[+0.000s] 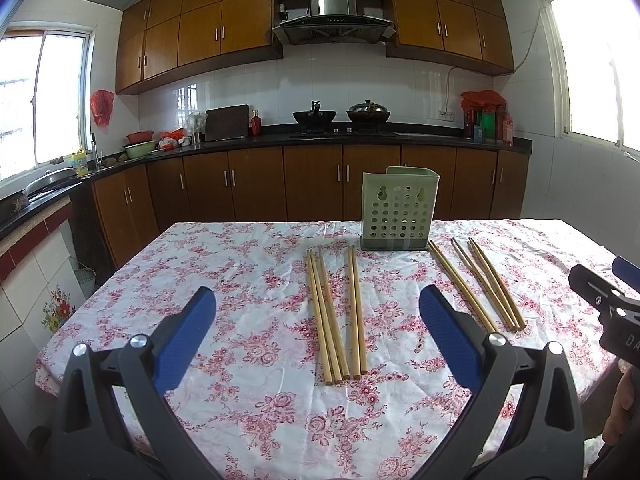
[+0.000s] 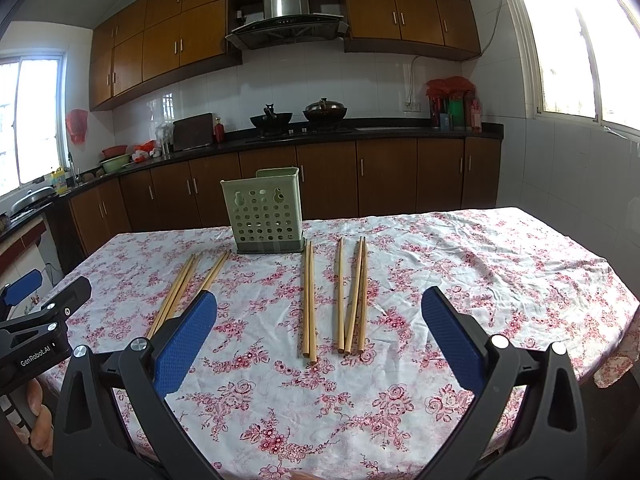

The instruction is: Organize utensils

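We hold left gripper (image 1: 318, 312) and right gripper (image 2: 319, 312) wide open, empty. Chopsticks (image 1: 338, 316) lie ahead between fingers, long axis pointing away toward holder (image 1: 400, 210); each gripper has own bunch.

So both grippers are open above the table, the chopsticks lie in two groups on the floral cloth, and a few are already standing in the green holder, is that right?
Not quite. The green holder shows no chopsticks above its rim in either wrist view. The rest holds: left gripper and right gripper open, chopsticks in two groups on the floral cloth.
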`<state>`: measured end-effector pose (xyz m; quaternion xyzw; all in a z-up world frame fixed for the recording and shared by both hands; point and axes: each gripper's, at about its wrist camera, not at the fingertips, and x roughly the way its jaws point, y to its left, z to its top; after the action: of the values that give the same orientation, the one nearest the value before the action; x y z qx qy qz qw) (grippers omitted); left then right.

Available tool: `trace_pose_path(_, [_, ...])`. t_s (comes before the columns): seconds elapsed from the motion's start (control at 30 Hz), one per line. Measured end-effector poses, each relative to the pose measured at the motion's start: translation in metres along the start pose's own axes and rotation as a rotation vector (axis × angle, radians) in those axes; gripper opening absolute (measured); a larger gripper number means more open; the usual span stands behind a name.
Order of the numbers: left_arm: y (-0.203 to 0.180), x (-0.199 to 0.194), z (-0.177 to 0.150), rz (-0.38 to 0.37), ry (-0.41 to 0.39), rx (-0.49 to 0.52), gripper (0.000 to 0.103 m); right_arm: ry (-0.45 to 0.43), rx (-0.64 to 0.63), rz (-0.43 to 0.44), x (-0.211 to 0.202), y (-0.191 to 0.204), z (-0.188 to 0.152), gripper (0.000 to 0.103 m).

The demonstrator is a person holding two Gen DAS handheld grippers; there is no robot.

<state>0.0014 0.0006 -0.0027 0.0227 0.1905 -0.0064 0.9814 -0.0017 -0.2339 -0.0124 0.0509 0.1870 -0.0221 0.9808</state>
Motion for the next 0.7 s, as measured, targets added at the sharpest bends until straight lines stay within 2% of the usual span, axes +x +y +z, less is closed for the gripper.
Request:
trace_pose_path(0.53, [0.001, 0.002, -0.002, 0.008, 0.007, -0.008, 0.099, 0.003, 0.001, 0.000, 0.000, 0.000, -0.001, 0.101])
trace_pose_path(0.7, [0.007, 0.015, -0.003, 0.022, 0.051, -0.009, 0.099, 0.035, 0.008, 0.005, 0.009, 0.000, -0.002, 0.101])
